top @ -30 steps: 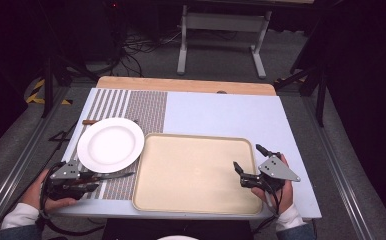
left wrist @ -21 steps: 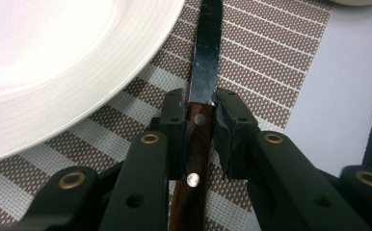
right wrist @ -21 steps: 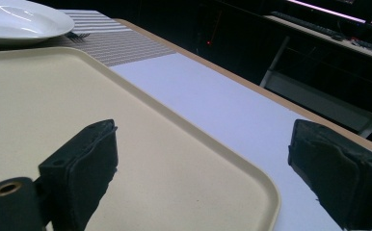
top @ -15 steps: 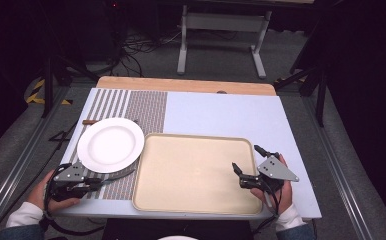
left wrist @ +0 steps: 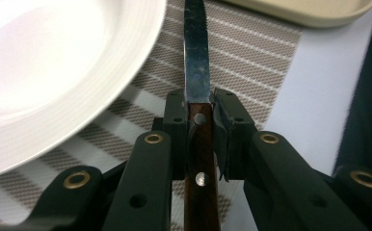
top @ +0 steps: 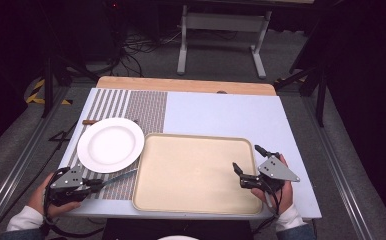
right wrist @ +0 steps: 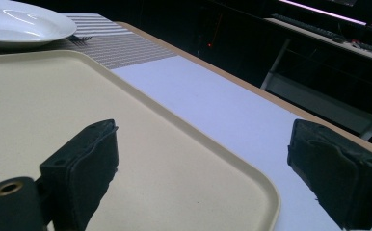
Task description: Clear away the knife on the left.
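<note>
Left gripper (top: 93, 183) at near-left corner of table (top: 221, 112), jaws clamped on wooden handle of knife (left wrist: 196, 62); two rivets visible between the pads in the left gripper view. Blade extends forward over striped placemat (top: 141, 107), passing just beside near rim of white plate (top: 110, 144) (contact between blade and plate cannot be confirmed). Blade tip pointing toward left edge of beige tray (top: 196, 172). Left hand (top: 41, 197) wrapped around gripper body, sleeve at table edge.

Right gripper (top: 247, 165) at right end of tray, jaws spread wide, nothing between them. One pad (right wrist: 85, 159) hanging over tray surface, other pad (right wrist: 336, 168) beyond tray rim above pale blue table top. Grey three-cornered plate on top of gripper, right hand (top: 281, 192) behind it.

Plate seated on placemat, close to tray's far-left corner; touching or not cannot be told. Second utensil (top: 92, 121) with brown handle partly hidden under plate's far-left rim (type not discernible; tines possibly seen past plate in the right gripper view). Tray bare. Wooden strip along far edge of table. Beyond table: grey stand legs (top: 221, 35), cables on floor (top: 141, 45), yellow-black tape (top: 38, 92) at left.
</note>
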`<state>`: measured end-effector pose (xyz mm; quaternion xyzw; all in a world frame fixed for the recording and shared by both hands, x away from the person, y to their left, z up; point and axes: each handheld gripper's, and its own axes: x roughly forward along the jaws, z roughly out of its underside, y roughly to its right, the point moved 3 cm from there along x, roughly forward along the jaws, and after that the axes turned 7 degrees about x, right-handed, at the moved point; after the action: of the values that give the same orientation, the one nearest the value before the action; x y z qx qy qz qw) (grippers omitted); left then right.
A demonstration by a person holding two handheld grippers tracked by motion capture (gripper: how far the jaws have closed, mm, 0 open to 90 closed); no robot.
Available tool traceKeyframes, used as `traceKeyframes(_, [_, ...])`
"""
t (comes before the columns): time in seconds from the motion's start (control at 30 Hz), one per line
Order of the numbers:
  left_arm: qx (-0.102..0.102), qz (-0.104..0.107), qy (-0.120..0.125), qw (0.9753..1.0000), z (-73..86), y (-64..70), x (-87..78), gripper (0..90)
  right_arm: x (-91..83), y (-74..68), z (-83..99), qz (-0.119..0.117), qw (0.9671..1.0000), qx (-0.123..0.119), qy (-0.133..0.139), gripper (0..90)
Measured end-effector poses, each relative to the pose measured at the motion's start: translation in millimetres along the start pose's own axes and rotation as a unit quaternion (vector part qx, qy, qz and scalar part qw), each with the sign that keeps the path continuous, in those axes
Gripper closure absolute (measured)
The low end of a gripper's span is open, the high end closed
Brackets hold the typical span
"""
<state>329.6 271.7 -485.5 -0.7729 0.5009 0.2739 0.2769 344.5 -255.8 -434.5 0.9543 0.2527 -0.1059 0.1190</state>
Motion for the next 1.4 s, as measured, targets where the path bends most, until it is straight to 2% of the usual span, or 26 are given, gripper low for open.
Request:
traceKeyframes(0.1, [-0.002,-0.004,-0.005,1.0,-0.1,5.4,4.9,77.3,-0.4,-0.2,-0.3,0.0,1.0,-0.001,0.001,11.3])
traceKeyframes(0.27, [-0.002,-0.026,0.012,0.9996,-4.1,6.3,1.0,77.3,-0.2,-0.1,-0.2,0.0,1.0,-0.001,0.0,11.3])
traceKeyframes(0.43, [-0.008,-0.039,0.017,0.999,-1.8,7.5,-5.1,77.3,-1.1,0.5,-0.2,0.002,1.0,0.0,0.001,11.2])
traceKeyframes(0.57, [-0.018,-0.048,0.041,0.9979,1.7,8.7,-11.7,77.3,-0.7,1.9,0.4,0.005,1.0,0.003,0.001,11.1])
traceKeyframes(0.73, [-0.011,-0.058,0.058,0.9966,-3.0,10.4,-13.6,77.3,-0.9,1.7,-0.1,0.005,1.0,0.005,0.004,11.1])
traceKeyframes(0.77, [-0.007,-0.069,0.076,0.9947,-6.8,12.2,-16.0,77.3,-0.8,1.6,0.1,0.007,1.0,0.004,0.004,10.6])
traceKeyframes(0.8, [-0.006,-0.07,0.08,0.9943,-7.6,12.6,-16.8,77.3,-0.7,2.2,0.4,0.007,0.9999,0.008,0.005,10.6])
traceKeyframes(0.87, [-0.007,-0.083,0.095,0.9919,-11.0,13.2,-18.8,77.3,-1.0,4.0,0.9,0.01,0.9999,0.013,0.005,10.6])
traceKeyframes(0.97, [-0.006,-0.094,0.102,0.9903,-16.2,14.2,-18.2,77.3,-1.9,6.5,1.1,0.012,0.9996,0.022,0.009,10.6])
traceKeyframes(1.2, [-0.007,-0.109,0.118,0.987,-25.2,15.4,-17.0,77.3,-1.5,7.1,1.5,0.015,0.9996,0.023,0.01,10.3])
traceKeyframes(1.3, [-0.012,-0.115,0.125,0.9854,-29.2,14.7,-15.8,77.3,-1.6,8.0,1.5,0.016,0.9994,0.027,0.012,10.3])
traceKeyframes(1.4, [-0.024,-0.118,0.141,0.9827,-32.3,12.4,-12.9,77.3,-1.5,7.5,1.5,0.018,0.9995,0.025,0.011,10.3])
